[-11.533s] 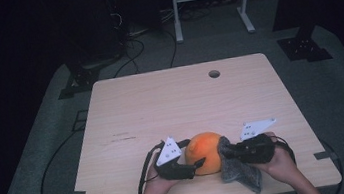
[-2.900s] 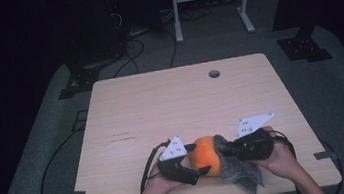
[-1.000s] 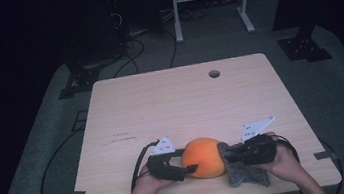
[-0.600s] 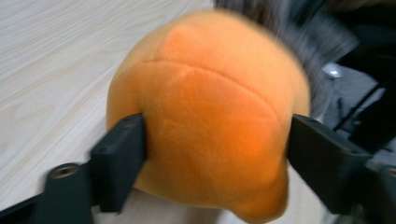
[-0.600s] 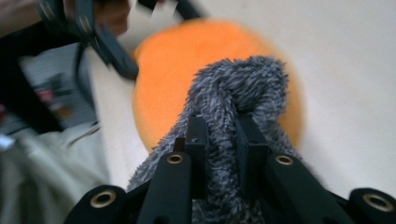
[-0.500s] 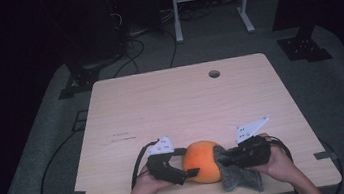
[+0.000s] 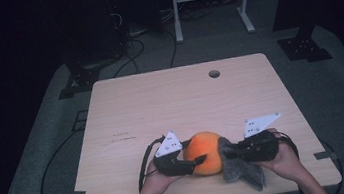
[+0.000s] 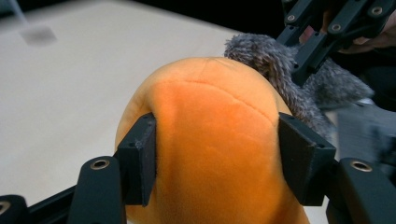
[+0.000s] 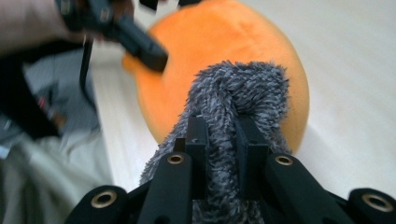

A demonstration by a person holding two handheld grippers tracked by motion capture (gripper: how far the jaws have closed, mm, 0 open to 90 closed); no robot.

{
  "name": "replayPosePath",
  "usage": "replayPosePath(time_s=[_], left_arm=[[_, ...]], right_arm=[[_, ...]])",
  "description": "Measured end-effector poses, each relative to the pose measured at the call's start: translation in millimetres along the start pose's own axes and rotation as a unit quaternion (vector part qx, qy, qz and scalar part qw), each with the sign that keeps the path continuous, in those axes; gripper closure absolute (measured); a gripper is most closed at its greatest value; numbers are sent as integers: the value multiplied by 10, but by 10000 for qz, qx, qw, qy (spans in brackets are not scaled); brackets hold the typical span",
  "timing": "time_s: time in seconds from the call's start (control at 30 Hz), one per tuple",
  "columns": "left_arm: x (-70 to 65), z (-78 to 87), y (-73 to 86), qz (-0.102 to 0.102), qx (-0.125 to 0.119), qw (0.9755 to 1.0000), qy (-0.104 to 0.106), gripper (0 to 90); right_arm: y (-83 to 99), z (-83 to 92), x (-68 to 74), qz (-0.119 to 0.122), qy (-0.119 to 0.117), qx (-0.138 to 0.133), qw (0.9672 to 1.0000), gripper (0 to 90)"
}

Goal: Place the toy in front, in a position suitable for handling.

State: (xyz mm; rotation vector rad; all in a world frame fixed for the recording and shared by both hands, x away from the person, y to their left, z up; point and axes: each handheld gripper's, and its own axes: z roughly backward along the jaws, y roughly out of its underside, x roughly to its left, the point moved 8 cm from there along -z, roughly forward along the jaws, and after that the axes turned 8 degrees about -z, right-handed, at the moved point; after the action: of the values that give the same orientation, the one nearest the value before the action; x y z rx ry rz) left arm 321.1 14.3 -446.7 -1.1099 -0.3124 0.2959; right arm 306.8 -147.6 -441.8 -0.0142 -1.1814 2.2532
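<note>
My left gripper (image 8: 215, 154), jaws just closing, clamps the round orange plush ball (image 7: 206, 152) near the wooden table's (image 7: 180, 101) front edge to steady it. My right gripper (image 9: 219, 140) pinches the fuzzy grey cloth (image 9: 233, 93), pressing it against the ball to wipe.

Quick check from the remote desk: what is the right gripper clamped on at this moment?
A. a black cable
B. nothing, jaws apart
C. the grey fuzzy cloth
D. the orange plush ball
C: in the right gripper view the right gripper has its jaws pinched on a fold of the grey fuzzy cloth, which lies against the orange plush ball.
</note>
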Motion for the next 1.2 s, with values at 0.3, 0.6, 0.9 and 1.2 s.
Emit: replayPosePath(time_s=[0.3,0.6,0.9,1.2], left_arm=[[125,-23,400,147,625,9979,-46,246],[83,-33,447,18,521,9986,58,263],[90,-1,482,-142,604,9980,98,263],[66,-20,488,-177,604,9979,139,260]], right_arm=[[129,-294,-240,-320,215,28,9993,765],[115,-77,-309,-650,198,-342,9971,769],[265,-301,-389,-845,106,86,9963,768],[0,-125,-278,-838,-104,-612,9945,767]])
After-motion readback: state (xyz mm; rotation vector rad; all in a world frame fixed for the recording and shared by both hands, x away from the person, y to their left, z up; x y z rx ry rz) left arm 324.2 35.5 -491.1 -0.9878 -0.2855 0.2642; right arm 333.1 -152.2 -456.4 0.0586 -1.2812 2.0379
